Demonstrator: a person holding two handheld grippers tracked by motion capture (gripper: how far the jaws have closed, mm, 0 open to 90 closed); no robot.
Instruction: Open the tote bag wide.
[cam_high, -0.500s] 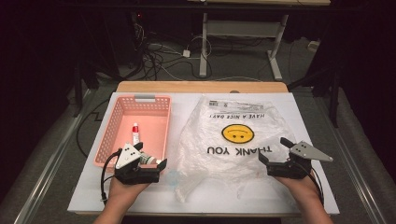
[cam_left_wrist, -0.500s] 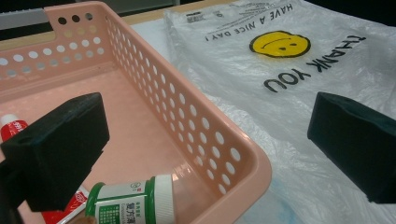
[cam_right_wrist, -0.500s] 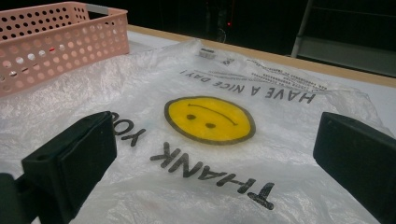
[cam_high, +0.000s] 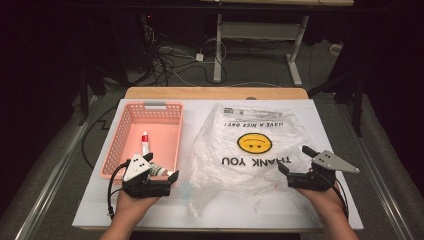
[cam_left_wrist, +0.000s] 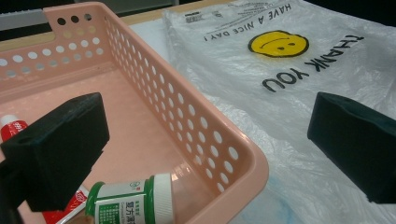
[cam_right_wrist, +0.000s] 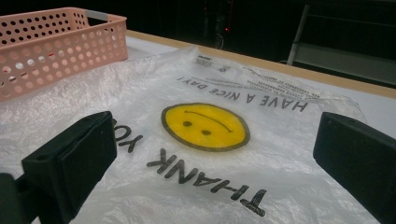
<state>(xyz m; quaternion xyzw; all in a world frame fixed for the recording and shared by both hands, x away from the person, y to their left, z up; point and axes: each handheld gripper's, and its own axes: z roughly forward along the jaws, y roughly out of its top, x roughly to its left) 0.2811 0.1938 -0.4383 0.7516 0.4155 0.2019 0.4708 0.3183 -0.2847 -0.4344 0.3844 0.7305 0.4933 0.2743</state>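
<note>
Both claws released, left claw (cam_high: 159, 176) by the pink basket (cam_high: 118, 145), right claw (cam_high: 295, 164) over the plastic bag (cam_high: 250, 150): thin, limp, slippery film, so I'd pinch its near edge.

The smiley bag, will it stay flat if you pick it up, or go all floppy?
Probably floppy: the plastic bag is thin, see-through and already wrinkled on the table. It looks very light, so a push would likely bunch it up or slide it. Its smooth film may slip between fingers.
</note>
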